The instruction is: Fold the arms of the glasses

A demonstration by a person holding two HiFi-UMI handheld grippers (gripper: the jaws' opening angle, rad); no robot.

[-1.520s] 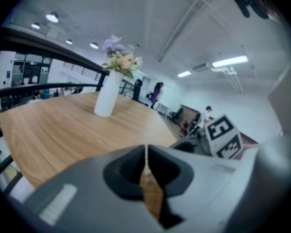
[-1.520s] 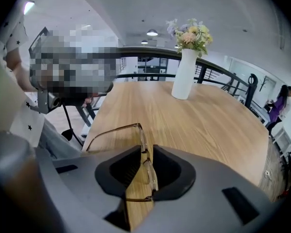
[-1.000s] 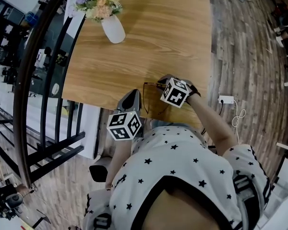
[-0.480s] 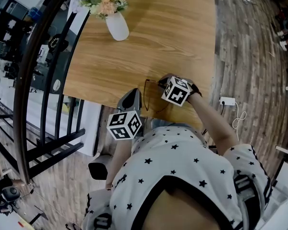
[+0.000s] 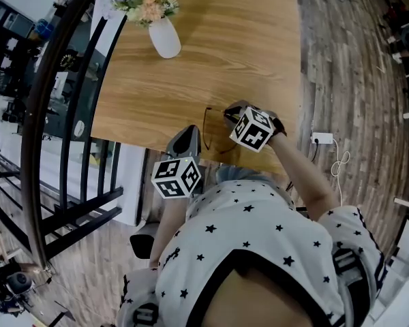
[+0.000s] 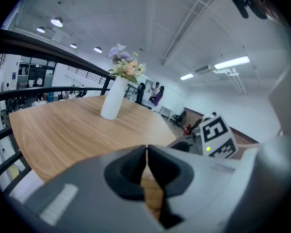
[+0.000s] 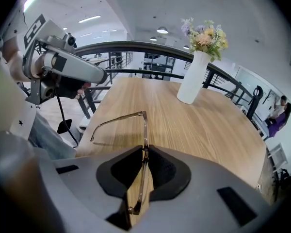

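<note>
- Glasses [image 7: 144,130]: at the near edge of the table [image 7: 199,125], close to your body, not lying free.
- Right gripper [image 7: 144,148]: jaws narrow, clamped on 1 thin bar of the frame. That bar runs out past the tips to a corner. From there 1 slim piece sweeps left over the wood, hooked at its end, probably an arm standing open.
- Left gripper [image 6: 146,149]: jaws pressed together, nothing between them. It hangs just beside the table edge, apart from the glasses.
- Handling, my guess: very light, springy thin frame, smooth enough to slip or twist in the pads. Hinges and lenses are the weak spots. Keep your hold on the stiff bar. Push the open arm near its hinge, not at the hooked tip, and go gently.
- Hard to read: I cannot tell whether the clamped bar is the front or the 2nd arm. No lenses can be made out. In the head view the frame is only a faint line, half covered by the right gripper's marker cube.
</note>
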